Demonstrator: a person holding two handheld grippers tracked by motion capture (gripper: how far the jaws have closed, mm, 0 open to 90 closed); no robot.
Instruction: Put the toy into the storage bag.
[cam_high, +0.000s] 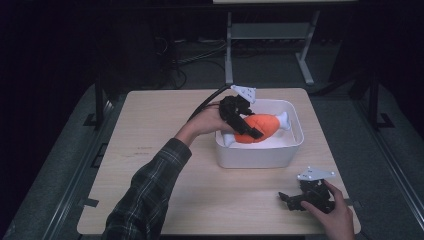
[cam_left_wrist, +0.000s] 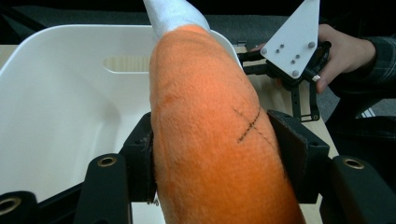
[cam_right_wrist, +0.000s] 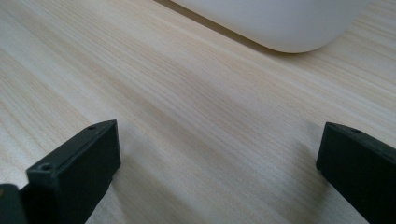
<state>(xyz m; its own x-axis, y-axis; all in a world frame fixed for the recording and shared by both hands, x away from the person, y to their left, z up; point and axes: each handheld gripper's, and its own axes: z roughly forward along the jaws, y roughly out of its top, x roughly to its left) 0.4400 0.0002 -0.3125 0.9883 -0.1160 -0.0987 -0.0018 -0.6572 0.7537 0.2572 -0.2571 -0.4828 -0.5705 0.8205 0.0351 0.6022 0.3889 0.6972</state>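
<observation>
While held over the bin: a plush drumstick toy (cam_high: 260, 128), orange with white bone ends, hangs just above the white plastic bin (cam_high: 295, 145) on a pale wooden table (cam_high: 150, 150).

Left gripper: the left gripper (cam_high: 247, 125) comes in over the bin's left rim, a plaid-sleeved arm behind it. In the left gripper view its jaws stand about two thirds open and press on both flanks of the orange body (cam_left_wrist: 205, 135); the pile dents slightly under the pads.

Right gripper: the right gripper (cam_high: 292, 199) rests low near the table's front right corner, well apart from the bin. In the right gripper view its jaws stand wide apart with bare wood between them, holding nothing.

Toy's place: inside the bin's outline, lying along its length, one white bone end (cam_high: 284, 119) toward the far right corner. Whether the underside touches the bin floor cannot be told.

Likely handling: soft, light, squashy stuffing; the fabric gives grip and is unlikely to slip, and nothing about it looks breakable.

Where to hold: the thick orange middle, as now, seems best. The narrow white ends would probably flop and let the body swing.

Stitched cross: a dark dashed cross (cam_left_wrist: 250, 125) marks the orange fabric beside the right pad.
</observation>
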